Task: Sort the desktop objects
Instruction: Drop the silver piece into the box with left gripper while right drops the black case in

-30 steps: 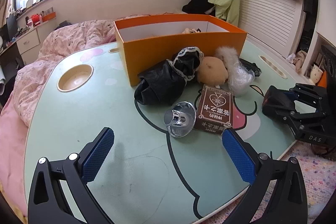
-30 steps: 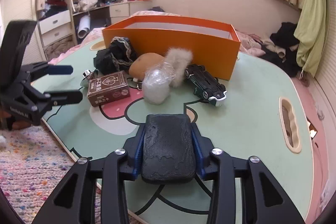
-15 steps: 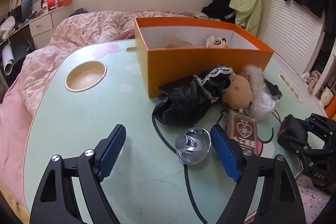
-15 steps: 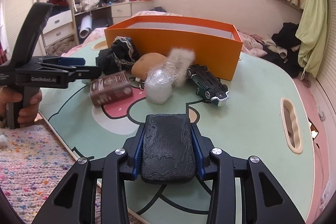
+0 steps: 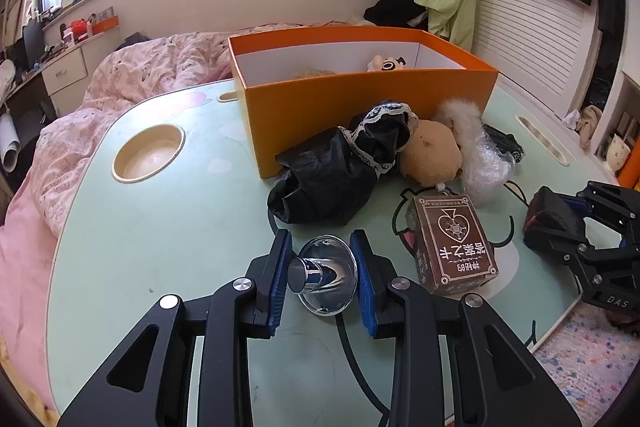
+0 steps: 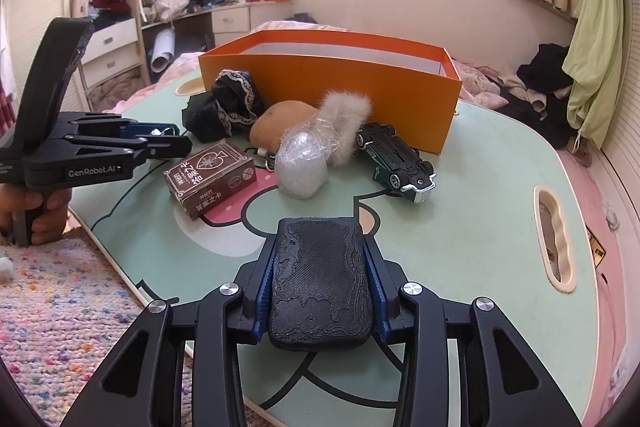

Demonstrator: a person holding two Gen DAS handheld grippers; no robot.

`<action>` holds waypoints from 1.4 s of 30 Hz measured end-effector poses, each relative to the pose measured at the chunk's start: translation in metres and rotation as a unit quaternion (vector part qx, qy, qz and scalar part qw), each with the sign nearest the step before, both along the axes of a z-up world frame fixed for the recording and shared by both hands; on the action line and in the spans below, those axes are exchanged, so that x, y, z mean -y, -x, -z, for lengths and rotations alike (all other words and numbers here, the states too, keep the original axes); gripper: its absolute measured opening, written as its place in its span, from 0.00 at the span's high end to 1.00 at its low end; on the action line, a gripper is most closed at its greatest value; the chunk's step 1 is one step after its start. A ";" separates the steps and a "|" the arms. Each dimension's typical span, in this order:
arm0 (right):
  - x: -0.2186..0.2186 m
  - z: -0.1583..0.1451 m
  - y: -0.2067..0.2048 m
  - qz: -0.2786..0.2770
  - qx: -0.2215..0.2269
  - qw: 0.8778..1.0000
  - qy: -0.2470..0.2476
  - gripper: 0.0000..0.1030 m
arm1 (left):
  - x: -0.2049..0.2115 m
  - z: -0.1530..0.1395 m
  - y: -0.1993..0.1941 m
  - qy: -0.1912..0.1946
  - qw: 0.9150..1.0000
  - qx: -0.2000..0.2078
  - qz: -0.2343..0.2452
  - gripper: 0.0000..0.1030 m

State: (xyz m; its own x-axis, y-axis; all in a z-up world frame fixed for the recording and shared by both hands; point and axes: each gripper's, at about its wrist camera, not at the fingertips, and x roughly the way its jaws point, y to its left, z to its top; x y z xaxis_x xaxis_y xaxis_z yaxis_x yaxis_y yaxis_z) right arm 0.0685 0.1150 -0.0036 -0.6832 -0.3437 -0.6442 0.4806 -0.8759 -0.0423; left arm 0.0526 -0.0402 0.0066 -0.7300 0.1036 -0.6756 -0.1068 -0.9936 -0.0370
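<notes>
Closing on the chrome knob (image 5: 324,277), the left hand-held gripper (image 5: 322,281) was mid-pickup; the right hand-held gripper (image 6: 320,291) clamped a black pad (image 6: 320,283). Next, lift it into the far orange box (image 5: 360,95).

The desk (image 5: 160,235) lies bare on its left half around the round recess (image 5: 148,153); clutter crowds before the orange box (image 5: 360,99), black cloth (image 5: 328,179) nearest.

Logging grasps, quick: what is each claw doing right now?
Left claw: closing around the chrome knob, which sits between its pads.
Right claw: shut on the black block.
</notes>
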 end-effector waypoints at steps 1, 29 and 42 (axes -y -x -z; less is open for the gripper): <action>0.001 -0.001 0.000 0.001 -0.001 1.000 -0.002 0.63 | 0.001 -0.002 0.000 -0.002 1.000 -0.002 -0.001 0.70; 0.046 -0.082 0.173 0.086 0.049 0.992 0.081 0.56 | 0.016 -0.071 0.160 -0.035 0.999 0.024 -0.021 0.58; -0.009 -0.087 0.088 0.090 -0.012 0.990 0.104 0.39 | 0.060 -0.082 0.060 -0.109 0.993 -0.027 -0.032 0.23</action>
